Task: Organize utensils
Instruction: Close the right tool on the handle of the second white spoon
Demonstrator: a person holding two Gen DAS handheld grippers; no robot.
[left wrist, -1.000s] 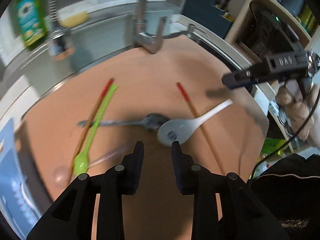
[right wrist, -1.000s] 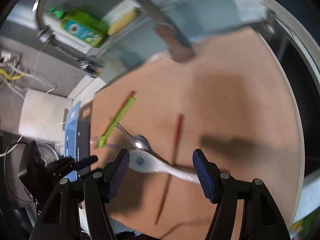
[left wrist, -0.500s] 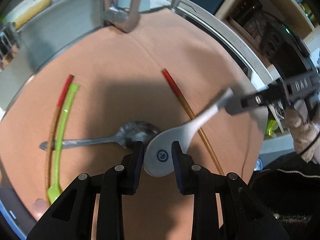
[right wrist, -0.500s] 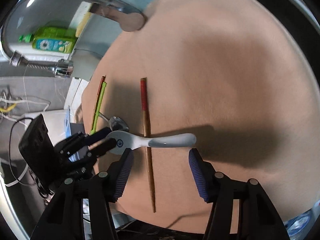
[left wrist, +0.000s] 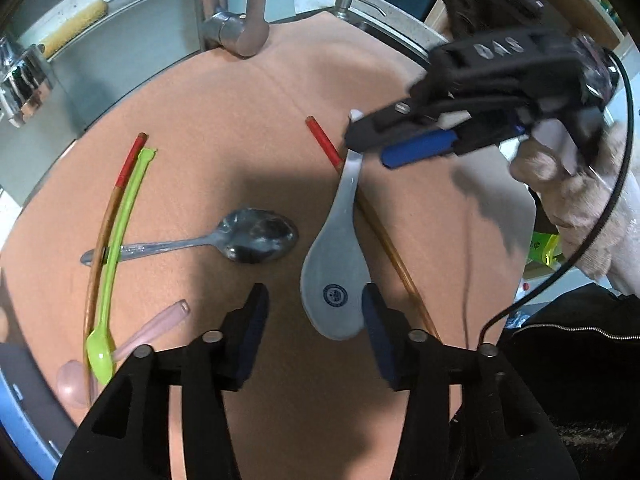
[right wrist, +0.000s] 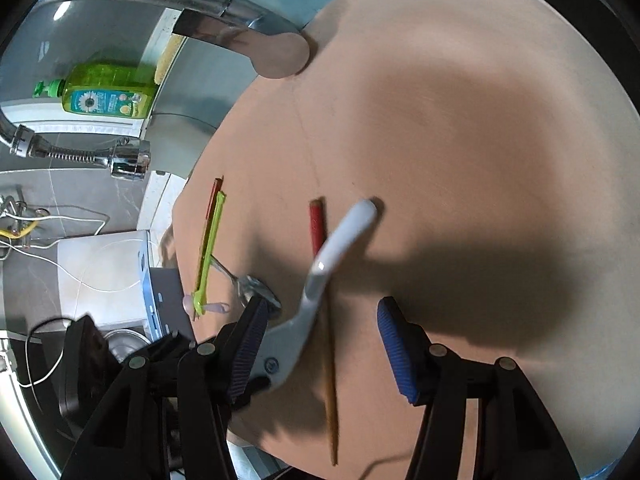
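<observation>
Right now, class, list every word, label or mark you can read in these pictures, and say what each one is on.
"DAS": raised letters on the right tool body.
Round blue stamp on the white spoon: too small to read.
Daisy label on the green bottle: text blurred.
Green packet at the edge: characters unreadable.

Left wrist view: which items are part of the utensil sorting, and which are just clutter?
Job: white spoon, metal spoon, green spoon, pink spoon, two chopsticks.

Clutter: faucet, sponge, soap bottle.

Left gripper (left wrist: pixel 314 320) fingers just opened; right gripper (right wrist: pixel 320 344) fingers parted.
</observation>
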